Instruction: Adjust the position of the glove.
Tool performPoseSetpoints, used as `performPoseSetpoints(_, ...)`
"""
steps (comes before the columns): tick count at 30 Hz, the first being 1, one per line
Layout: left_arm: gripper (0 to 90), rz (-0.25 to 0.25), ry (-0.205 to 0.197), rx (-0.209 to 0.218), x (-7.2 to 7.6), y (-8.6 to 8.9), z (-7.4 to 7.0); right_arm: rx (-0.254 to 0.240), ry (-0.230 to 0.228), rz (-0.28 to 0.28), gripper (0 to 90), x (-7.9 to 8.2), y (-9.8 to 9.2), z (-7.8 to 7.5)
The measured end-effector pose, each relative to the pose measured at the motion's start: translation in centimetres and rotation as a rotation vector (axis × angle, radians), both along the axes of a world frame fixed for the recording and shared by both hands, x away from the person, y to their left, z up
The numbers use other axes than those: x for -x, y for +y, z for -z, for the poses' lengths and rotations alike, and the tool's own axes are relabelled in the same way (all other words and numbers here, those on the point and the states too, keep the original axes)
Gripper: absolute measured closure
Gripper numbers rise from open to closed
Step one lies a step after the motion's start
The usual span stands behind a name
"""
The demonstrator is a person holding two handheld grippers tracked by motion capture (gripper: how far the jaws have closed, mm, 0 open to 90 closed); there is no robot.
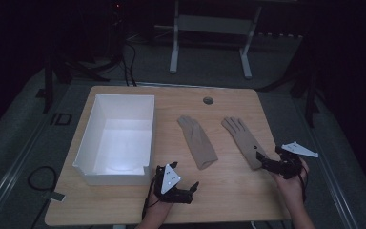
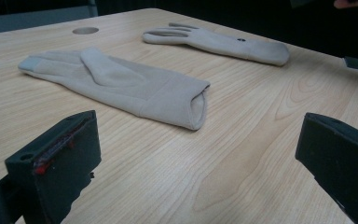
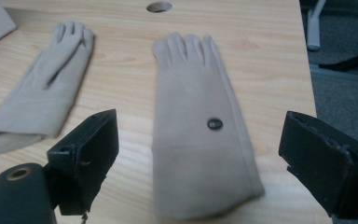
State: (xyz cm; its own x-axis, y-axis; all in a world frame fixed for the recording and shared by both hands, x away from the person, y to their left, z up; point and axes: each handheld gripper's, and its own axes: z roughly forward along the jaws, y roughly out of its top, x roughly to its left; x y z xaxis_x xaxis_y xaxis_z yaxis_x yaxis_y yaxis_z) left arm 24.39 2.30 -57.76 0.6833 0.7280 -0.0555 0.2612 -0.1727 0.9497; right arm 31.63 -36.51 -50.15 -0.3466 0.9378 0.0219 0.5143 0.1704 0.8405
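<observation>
Looking along my right gripper [image 1: 263, 159], jaws wide and empty, I found the beige buttoned fabric glove [image 3: 200, 130] lying just ahead, cuff nearest, fingers pointing away, nearer than my left gripper [image 1: 194, 187].

Dim room, overhead light on the table [image 1: 219, 186], surroundings black

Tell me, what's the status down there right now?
Left gripper and right gripper jaws open, holding nothing. Two gloves: left glove, buttoned glove flat. Nothing blocking.
</observation>
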Motion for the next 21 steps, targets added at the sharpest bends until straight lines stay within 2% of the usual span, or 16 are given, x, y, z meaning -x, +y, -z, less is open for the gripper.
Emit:
performPoseSetpoints(5,0.3,0.001,-0.001,-0.001,0.0,0.0,0.0,-0.001,0.01,-0.074,12.0,-0.9,1.5,-0.9)
performPoseSetpoints(11,0.4,0.003,-0.007,-0.005,0.0,0.0,0.0,-0.009,-0.001,-0.113,13.7,-2.0,2.7,-1.8)
performPoseSetpoints(21,0.3,0.005,-0.009,-0.003,0.0,0.0,0.0,0.026,-0.017,-0.19,19.8,-3.6,6.1,-2.6)
